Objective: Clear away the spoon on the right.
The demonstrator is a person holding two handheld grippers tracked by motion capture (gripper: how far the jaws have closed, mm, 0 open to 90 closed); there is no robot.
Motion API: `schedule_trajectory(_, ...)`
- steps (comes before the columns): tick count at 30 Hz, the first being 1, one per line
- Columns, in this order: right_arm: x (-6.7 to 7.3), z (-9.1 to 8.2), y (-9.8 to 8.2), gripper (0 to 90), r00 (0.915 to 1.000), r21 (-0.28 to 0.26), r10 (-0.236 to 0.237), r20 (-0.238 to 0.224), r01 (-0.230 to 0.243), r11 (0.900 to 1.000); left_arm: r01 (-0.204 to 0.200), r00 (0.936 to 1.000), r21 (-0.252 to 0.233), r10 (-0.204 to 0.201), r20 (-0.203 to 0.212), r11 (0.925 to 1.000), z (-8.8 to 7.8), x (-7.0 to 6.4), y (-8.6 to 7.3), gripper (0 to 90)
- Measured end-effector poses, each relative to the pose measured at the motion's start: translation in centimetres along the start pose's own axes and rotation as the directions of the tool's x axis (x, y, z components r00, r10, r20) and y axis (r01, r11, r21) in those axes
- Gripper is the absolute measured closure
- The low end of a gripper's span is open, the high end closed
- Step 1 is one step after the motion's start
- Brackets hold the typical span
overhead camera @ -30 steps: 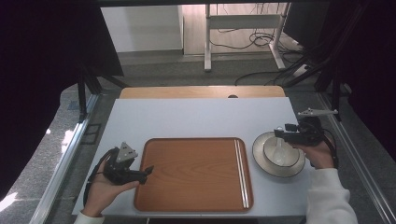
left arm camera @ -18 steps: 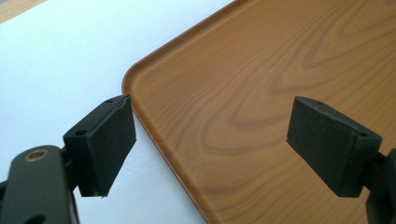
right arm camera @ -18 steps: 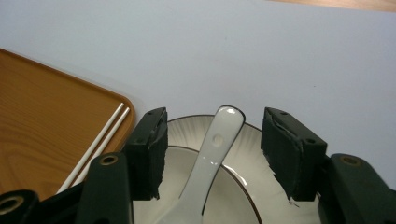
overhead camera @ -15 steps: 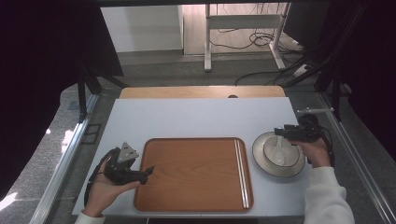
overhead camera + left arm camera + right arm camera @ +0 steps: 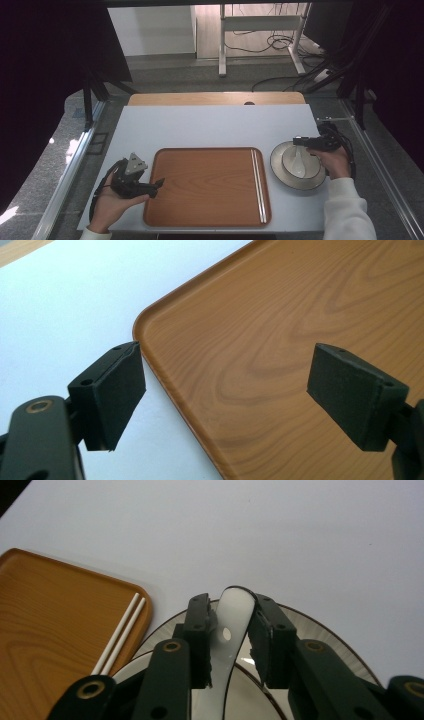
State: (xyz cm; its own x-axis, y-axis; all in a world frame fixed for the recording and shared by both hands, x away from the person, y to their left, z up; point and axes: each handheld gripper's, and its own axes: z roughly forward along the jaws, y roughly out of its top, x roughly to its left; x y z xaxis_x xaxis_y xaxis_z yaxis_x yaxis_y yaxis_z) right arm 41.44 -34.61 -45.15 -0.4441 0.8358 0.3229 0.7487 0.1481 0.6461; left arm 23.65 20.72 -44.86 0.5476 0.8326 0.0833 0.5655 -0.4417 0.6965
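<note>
- Right tongs point(image 5: 230, 640) have just been closing on the white spoon point(image 5: 231, 625) handle, in the bowl point(image 5: 299, 165) on the desk point(image 5: 210, 125); we risk a glazed handle slipping or the bowl dragging
- Left tongs point(image 5: 240, 390) open, empty, over the tray point(image 5: 207, 185) corner; we could nudge the chopsticks point(image 5: 258, 185)

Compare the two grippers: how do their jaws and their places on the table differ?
The left gripper has wide-open jaws with nothing between them, over the tray's corner. The right gripper has just been closing, its jaws narrow around the white spoon in the bowl. Both are black, two-jawed and hand-held.
</note>
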Motion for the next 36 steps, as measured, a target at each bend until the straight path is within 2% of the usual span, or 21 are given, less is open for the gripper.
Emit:
schedule_trajectory(3,0.0,-0.1,0.0,81.3,1.0,-0.007,-0.003,-0.001,0.003,1.0,-0.002,1.0,0.002,0.002,0.0,1.0,0.0,0.0,0.0,15.4)
schedule_trajectory(5,0.0,-0.3,0.0,83.0,1.0,-0.02,0.001,-0.001,-0.001,1.0,0.0,1.0,0.0,0.0,-0.001,1.0,0.0,0.0,0.0,15.4)
schedule_trajectory(9,0.2,-1.0,0.1,84.6,1.0,-0.048,-0.008,-0.004,0.008,0.999,-0.004,1.0,0.001,0.004,0.002,1.0,0.1,-0.1,0.0,15.4)
schedule_trajectory(14,0.8,-1.8,0.2,85.1,0.9988,-0.064,-0.049,0.002,0.049,0.997,-0.006,1.0,0.0,0.006,0.001,1.0,0.1,-0.1,0.1,15.4)
schedule_trajectory(18,1.3,-2.6,0.5,85.3,0.9978,-0.097,-0.065,0.005,0.066,0.993,-0.006,1.0,-0.002,0.006,0.0,1.0,0.1,0.0,0.1,15.5)
schedule_trajectory(28,3.0,-4.5,1.1,85.4,0.9927,-0.187,-0.12,0.009,0.12,0.975,-0.003,1.0,-0.004,0.003,-0.003,1.0,-0.1,0.0,0.1,15.5)
schedule_trajectory(33,4.8,-5.7,1.7,85.4,0.9843,-0.232,-0.176,-0.001,0.171,0.957,-0.004,1.0,-0.004,0.004,-0.005,1.0,-0.2,0.0,0.0,15.5)
schedule_trajectory(36,5.9,-6.1,1.9,85.5,0.9796,-0.242,-0.201,-0.009,0.192,0.951,-0.002,1.0,-0.006,0.002,-0.004,1.0,-0.2,0.0,0.1,15.5)
